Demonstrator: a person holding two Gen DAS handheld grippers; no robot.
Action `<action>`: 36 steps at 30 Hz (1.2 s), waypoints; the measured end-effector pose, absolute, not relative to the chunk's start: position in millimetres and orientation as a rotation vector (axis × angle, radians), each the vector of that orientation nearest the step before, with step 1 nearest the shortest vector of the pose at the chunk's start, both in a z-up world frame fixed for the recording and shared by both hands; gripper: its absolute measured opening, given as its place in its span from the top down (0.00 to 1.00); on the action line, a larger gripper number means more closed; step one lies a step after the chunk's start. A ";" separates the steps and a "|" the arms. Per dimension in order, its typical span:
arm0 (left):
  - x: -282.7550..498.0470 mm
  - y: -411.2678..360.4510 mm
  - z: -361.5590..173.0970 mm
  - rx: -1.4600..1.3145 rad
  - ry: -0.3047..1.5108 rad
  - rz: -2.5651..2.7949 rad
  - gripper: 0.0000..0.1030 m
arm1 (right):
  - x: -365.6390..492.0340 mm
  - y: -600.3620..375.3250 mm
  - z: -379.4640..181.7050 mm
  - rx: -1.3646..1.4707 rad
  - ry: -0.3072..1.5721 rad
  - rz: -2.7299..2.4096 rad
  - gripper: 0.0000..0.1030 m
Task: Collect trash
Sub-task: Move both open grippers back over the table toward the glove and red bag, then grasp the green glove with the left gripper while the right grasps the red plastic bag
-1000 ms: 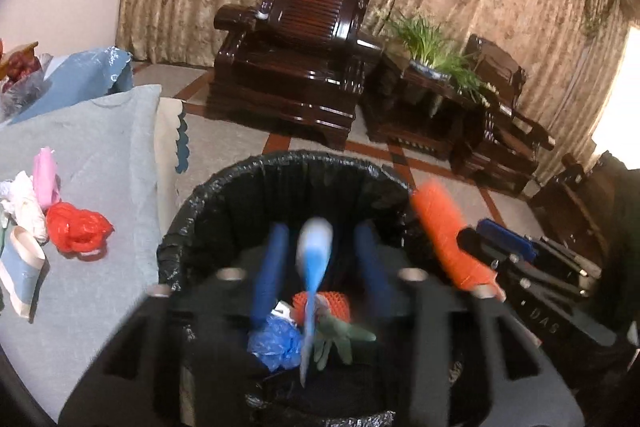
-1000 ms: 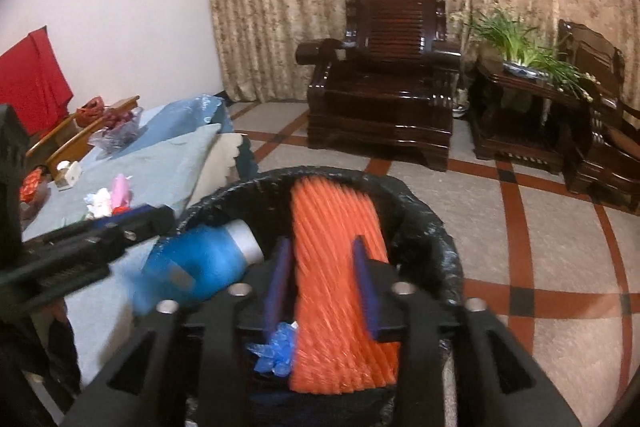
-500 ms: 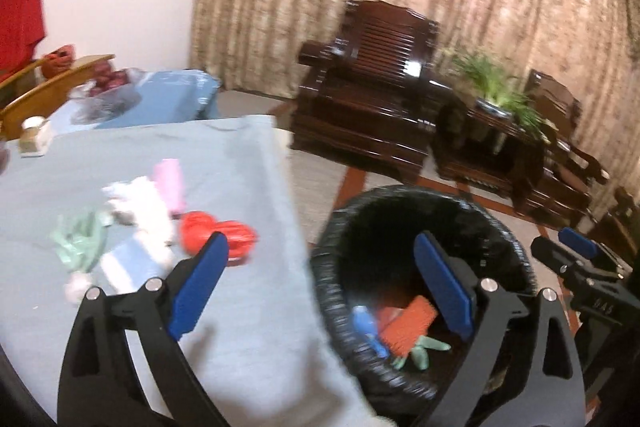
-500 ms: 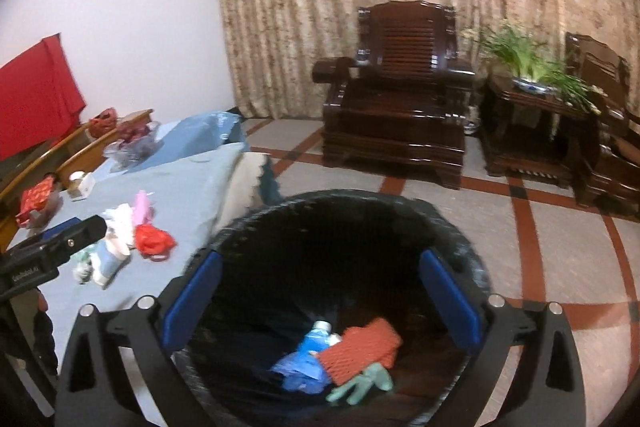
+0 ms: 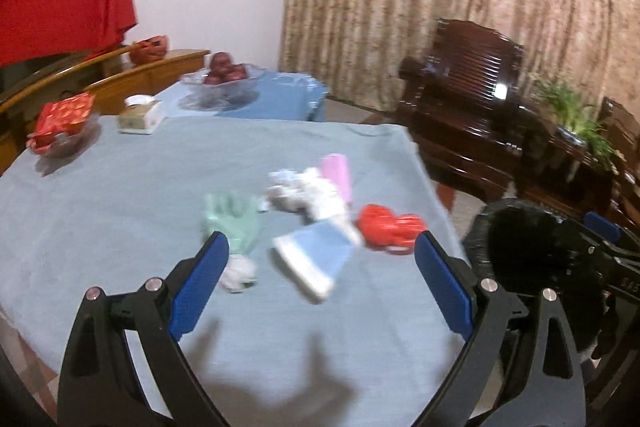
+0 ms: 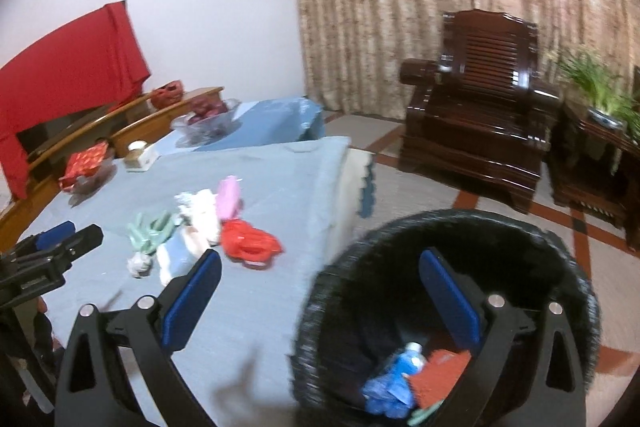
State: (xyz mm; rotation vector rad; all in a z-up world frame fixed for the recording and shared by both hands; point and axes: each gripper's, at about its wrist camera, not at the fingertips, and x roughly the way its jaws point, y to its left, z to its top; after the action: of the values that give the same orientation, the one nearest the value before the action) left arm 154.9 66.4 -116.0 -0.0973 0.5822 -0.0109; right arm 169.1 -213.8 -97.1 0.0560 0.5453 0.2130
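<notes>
Trash lies on the blue tablecloth (image 5: 120, 211): a green glove (image 5: 234, 217), a blue-and-white wrapper (image 5: 314, 259), a red plastic bag (image 5: 388, 229), white crumpled tissue (image 5: 304, 193), a pink piece (image 5: 340, 171) and a small paper ball (image 5: 240, 273). My left gripper (image 5: 320, 281) is open and empty above the table, in front of this pile. My right gripper (image 6: 320, 299) is open and empty over the rim of the black-lined trash bin (image 6: 400, 239). In the bin lie a blue bottle (image 6: 404, 367), an orange net (image 6: 440, 373) and blue crumpled trash (image 6: 380, 393).
A tissue box (image 5: 140, 115), a red packet in a glass dish (image 5: 60, 127) and a fruit bowl (image 5: 224, 79) stand at the table's far side. A dark wooden armchair (image 6: 480, 115) and a plant stand (image 6: 600, 131) are on the floor beyond.
Both grippers opened and dropped the blue bottle and the orange net into the bin. The left gripper then swung left over the table; the right one drew back and turned left.
</notes>
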 end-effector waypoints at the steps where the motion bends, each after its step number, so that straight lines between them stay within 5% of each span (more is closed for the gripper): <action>1: 155.8 73.5 -117.0 -0.099 0.584 0.003 0.11 | 172.8 -203.8 -98.5 0.049 0.547 0.229 0.05; 22: 213.1 142.1 -175.3 -0.108 0.683 0.131 0.12 | 262.2 -112.4 -150.2 -0.035 0.637 0.289 0.07; 36: 280.0 151.5 -216.2 -0.095 0.790 0.101 0.17 | 320.3 -100.8 -188.4 -0.034 0.745 0.261 0.22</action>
State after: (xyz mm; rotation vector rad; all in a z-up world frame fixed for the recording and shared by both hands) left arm 280.0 151.5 -216.2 -0.0953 0.7899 0.1008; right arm 320.3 -100.8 -188.4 -0.0342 0.7452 0.2609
